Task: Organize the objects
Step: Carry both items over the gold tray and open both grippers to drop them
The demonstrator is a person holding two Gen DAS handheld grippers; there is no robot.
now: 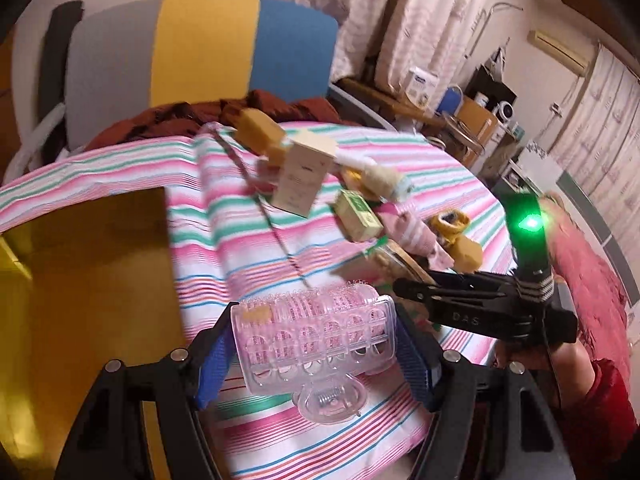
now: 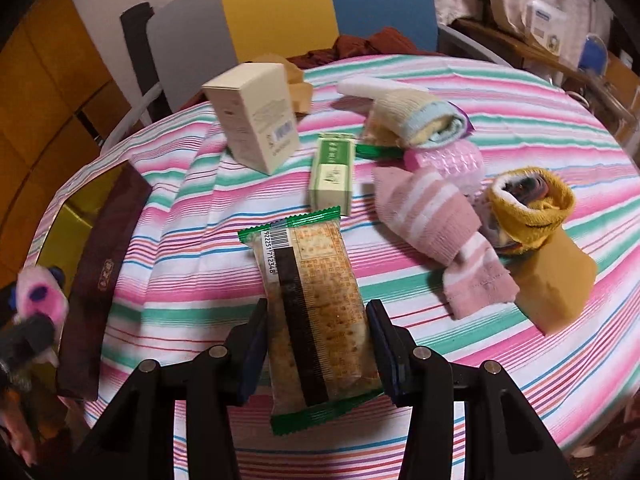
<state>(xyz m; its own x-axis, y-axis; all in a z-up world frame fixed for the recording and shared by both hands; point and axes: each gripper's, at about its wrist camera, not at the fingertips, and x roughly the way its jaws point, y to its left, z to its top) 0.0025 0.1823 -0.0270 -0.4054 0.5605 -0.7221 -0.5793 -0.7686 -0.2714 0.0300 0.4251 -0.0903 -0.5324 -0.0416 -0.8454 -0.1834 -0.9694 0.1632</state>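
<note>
My left gripper (image 1: 314, 344) is shut on a clear pink hair roller (image 1: 316, 320), clamped end to end between the blue pads and held above the striped tablecloth (image 1: 248, 248). My right gripper (image 2: 318, 340) is shut on a green-edged cracker packet (image 2: 316, 300), its fingers pressing the long sides. In the left wrist view the right gripper (image 1: 412, 288) comes in from the right with the packet's end (image 1: 380, 256) showing at its tip. The left gripper and its roller (image 2: 36, 292) appear blurred at the far left of the right wrist view.
On the cloth lie a cream box (image 2: 256, 116), a small green box (image 2: 332, 176), a pink striped sock (image 2: 432, 220), a yellow sock (image 2: 532, 208), a cream-and-blue sock roll (image 2: 408, 116), another pink roller (image 2: 452, 164) and a tan block (image 2: 556, 284). A dark brown box (image 2: 104, 248) and a yellow box (image 1: 88, 280) sit at the left edge.
</note>
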